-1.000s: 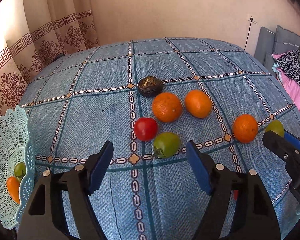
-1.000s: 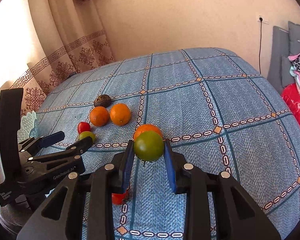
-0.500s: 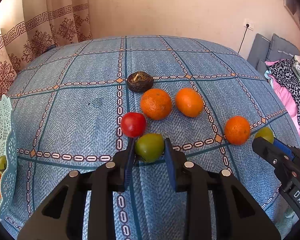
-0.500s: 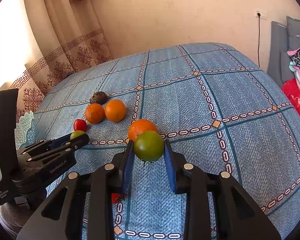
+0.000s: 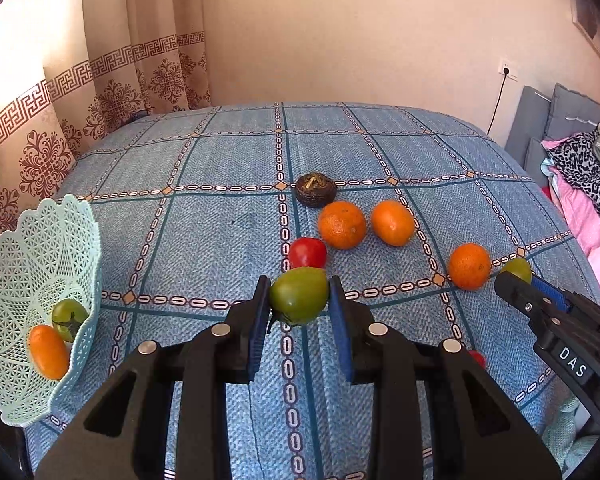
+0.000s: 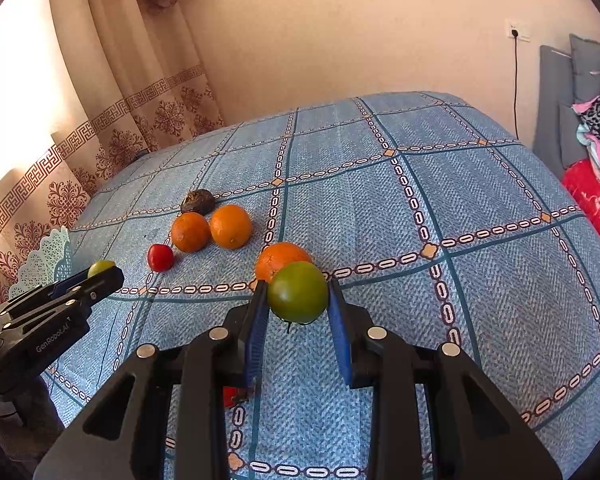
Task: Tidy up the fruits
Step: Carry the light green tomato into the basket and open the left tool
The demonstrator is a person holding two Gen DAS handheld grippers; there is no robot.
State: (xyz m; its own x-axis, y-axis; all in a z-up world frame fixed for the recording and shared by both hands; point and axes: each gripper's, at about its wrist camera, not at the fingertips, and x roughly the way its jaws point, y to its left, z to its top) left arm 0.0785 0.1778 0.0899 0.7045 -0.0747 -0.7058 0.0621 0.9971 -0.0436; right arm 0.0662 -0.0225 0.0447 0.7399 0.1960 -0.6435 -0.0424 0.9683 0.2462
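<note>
Lifted clear of the cloth since half a second ago, the left gripper (image 5: pixel 299 300) now carries its green tomato (image 5: pixel 299 295) above the checked blue tablecloth (image 5: pixel 220 240), blue ribbed pads pinching the smooth, slightly lopsided fruit from both sides. At nine o'clock in the left wrist view, a pale mint lattice basket (image 5: pixel 40 264) with a scalloped rim tilts at the table edge; inside lie another green tomato with a dark calyx (image 5: pixel 69 314) and a small oval orange fruit (image 5: pixel 48 352). At centre, just past the held tomato toward twelve o'clock, sits a glossy red tomato (image 5: pixel 307 252), then two dimpled oranges (image 5: pixel 342 225) side by side and a dark, wrinkled round fruit (image 5: pixel 315 189) behind them. Toward three o'clock a third orange (image 5: pixel 469 266) rests on the woven cloth. The right gripper (image 6: pixel 298 300) has hardly moved: its narrow jaws clamp a second green tomato (image 6: pixel 298 293), round and shiny, held above the cloth directly in front of that third orange. A red object lies partly hidden beneath this gripper; what it is cannot be told.
</note>
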